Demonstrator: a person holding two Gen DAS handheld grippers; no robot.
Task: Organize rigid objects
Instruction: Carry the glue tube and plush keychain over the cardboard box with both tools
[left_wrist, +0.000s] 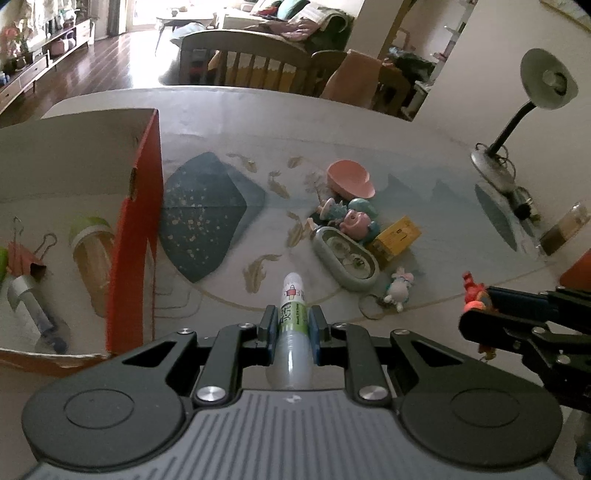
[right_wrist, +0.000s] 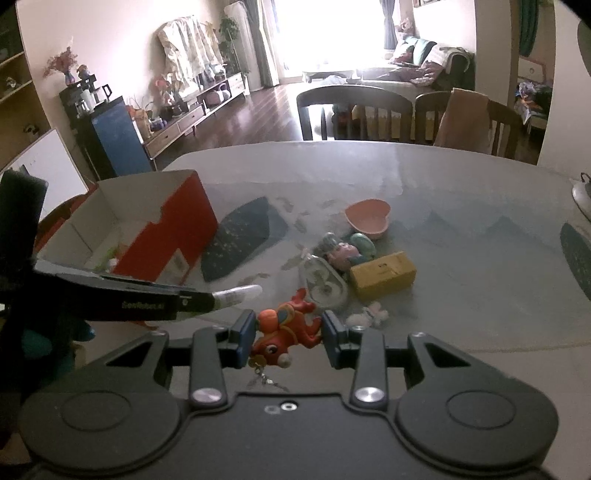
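My left gripper (left_wrist: 293, 322) is shut on a slim clear bottle (left_wrist: 293, 325) with a green and white label, held above the table; the same bottle (right_wrist: 238, 293) pokes out of the left gripper in the right wrist view. My right gripper (right_wrist: 289, 330) is shut on a red-orange toy figure (right_wrist: 286, 328) with a keychain hanging below; the same toy (left_wrist: 474, 293) shows at the right of the left wrist view. An open red cardboard box (left_wrist: 135, 229) stands at the left, with a binder clip (left_wrist: 33, 254), a tube and a green-capped bottle (left_wrist: 92, 251) inside.
On the patterned tablecloth (left_wrist: 221, 110) lie a pink heart-shaped dish (left_wrist: 349, 177), small figurines (left_wrist: 354, 219), an oval grey case (left_wrist: 345, 256), a yellow box (left_wrist: 397, 238) and a white bunny toy (left_wrist: 399, 288). A desk lamp (left_wrist: 517, 110) stands far right. Chairs (right_wrist: 354, 110) line the far edge.
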